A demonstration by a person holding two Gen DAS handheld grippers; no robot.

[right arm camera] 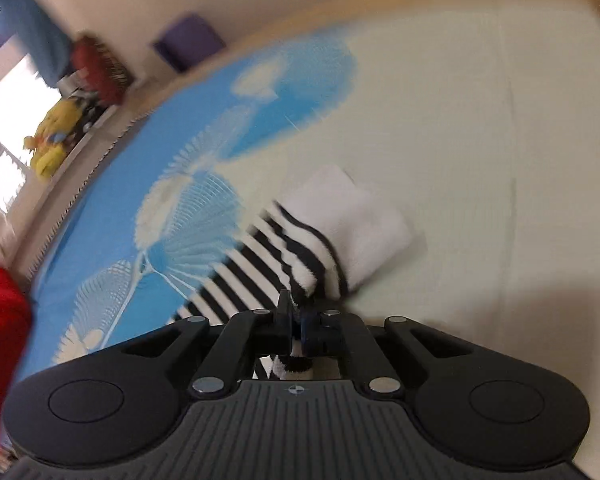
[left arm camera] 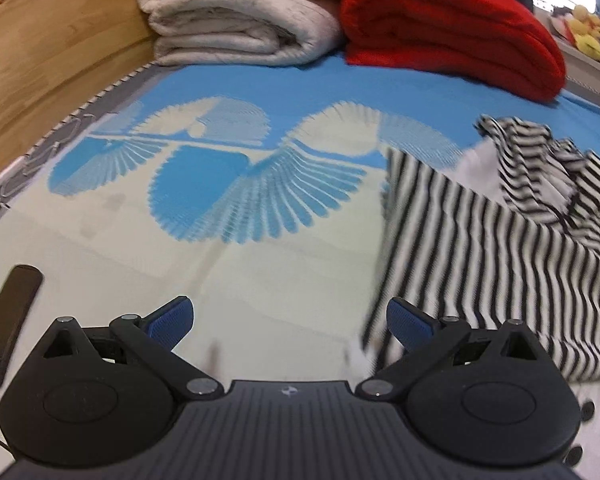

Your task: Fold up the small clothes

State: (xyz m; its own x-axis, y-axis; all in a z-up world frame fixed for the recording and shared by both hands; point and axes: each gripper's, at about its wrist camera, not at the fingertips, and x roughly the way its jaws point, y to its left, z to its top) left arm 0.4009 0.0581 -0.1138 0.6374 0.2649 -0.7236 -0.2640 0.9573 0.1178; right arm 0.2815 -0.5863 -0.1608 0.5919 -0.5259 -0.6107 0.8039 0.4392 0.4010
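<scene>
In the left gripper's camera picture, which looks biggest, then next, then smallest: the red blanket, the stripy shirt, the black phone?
1. The stripy shirt and the red blanket: alike in size; the shirt lies nearer the camera, so I won't rank them.
2. Black phone: clearly smallest, though it is close.

Bed (left arm camera: 284,80), blue-and-cream fan-print sheet. Far edge: folded cream blanket (left arm camera: 236,12), red blanket (left arm camera: 452,28) beside. Striped garment (left arm camera: 480,248) mid-sheet; black phone (left arm camera: 12,320) near left edge.
</scene>
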